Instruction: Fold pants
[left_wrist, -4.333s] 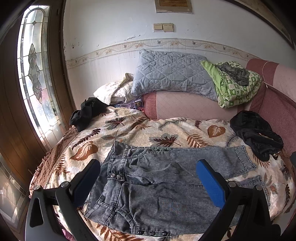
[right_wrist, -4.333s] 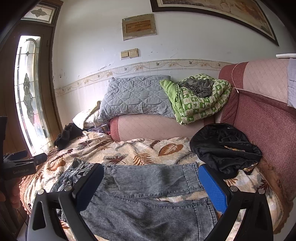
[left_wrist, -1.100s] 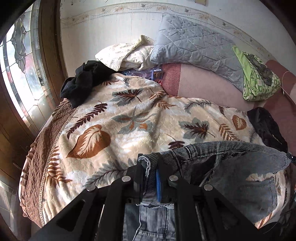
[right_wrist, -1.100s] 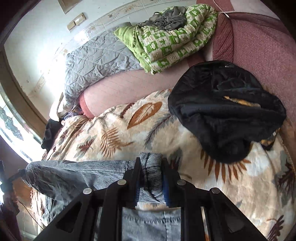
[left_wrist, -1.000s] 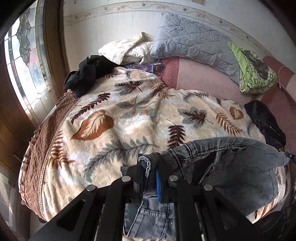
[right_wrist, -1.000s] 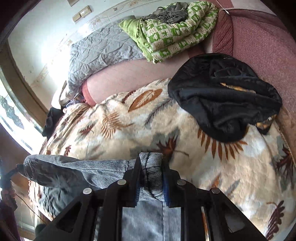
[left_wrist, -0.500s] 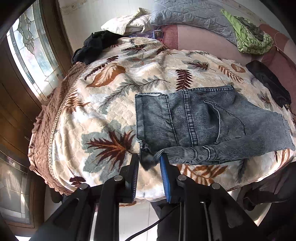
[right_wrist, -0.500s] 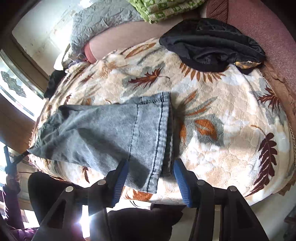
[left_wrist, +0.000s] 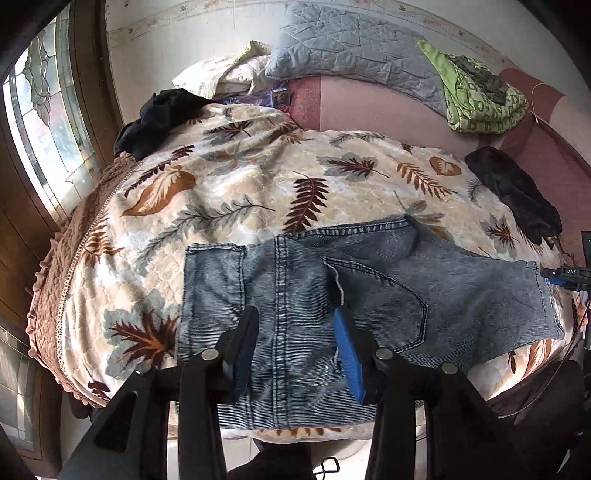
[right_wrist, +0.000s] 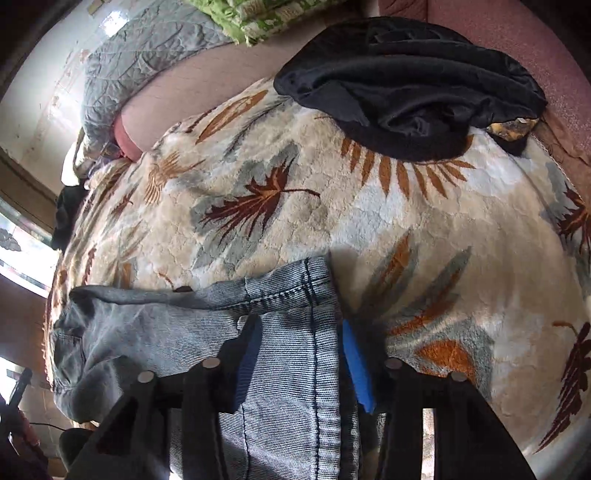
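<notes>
Left wrist view: pants (left_wrist: 332, 295) run lengthwise left-right under your jaws, both partly open, gripping nothing.

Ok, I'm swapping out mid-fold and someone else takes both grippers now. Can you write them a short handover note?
Left gripper: jaws have just been opening, apart over the waist end of the jeans, nothing pinched.
Right gripper: jaws have just been closing, not gripping; they straddle the hem end.
Jeans lie across the near edge of the leaf-print blanket, back pocket up, hem layers a little offset.
Done: folded once lengthwise, leg on leg.
Left: fold across, hem toward waist, then smooth.
</notes>
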